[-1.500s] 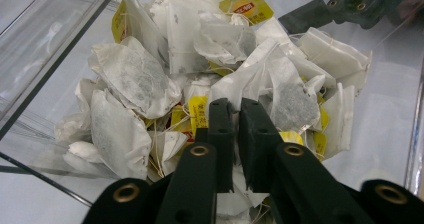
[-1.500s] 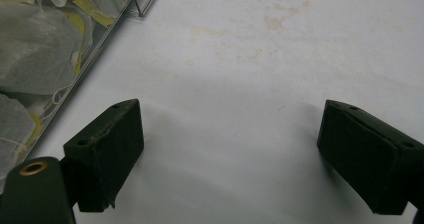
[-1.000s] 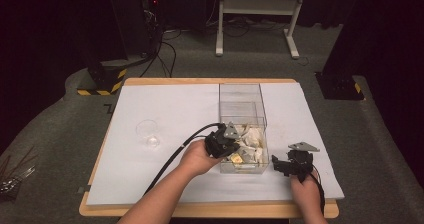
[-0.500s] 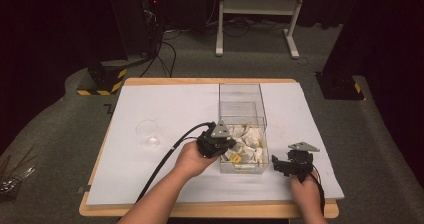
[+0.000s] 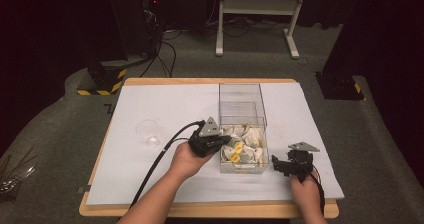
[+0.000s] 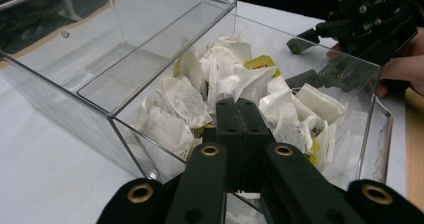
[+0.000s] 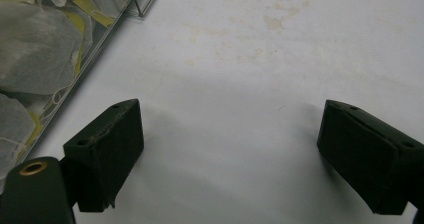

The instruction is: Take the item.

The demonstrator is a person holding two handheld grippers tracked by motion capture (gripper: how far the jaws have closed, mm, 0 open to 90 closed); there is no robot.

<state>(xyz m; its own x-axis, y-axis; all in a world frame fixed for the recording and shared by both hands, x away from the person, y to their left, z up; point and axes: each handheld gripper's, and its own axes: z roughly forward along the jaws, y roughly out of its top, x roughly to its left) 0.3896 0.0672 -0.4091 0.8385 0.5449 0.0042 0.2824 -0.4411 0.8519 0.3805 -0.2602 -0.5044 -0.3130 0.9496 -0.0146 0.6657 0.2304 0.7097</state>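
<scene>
Paper tea bags (image 6: pixel 235 91), light, soft, crushable, lying heaped in clear box (image 6: pixel 165 44) just ahead of and below left gripper (image 6: pixel 239 115), jaws closed, empty. Pinching one bag's loose corner looking best. Right gripper (image 7: pixel 227 154) resting open, holding nothing, beside box on desk (image 7: pixel 260 59).

Tea bags (image 6: pixel 240 84) partly hidden behind left gripper (image 6: pixel 239 115)

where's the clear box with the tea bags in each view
High view: the clear box stands mid-table, right of centre, between the two hands.
Left gripper view: it spans most of the picture, with the shut left tongs above its near end.
Right gripper view: one corner of it sits at the top left.
Shared landmark: the white and yellow tea bags piled in its near end.
</scene>
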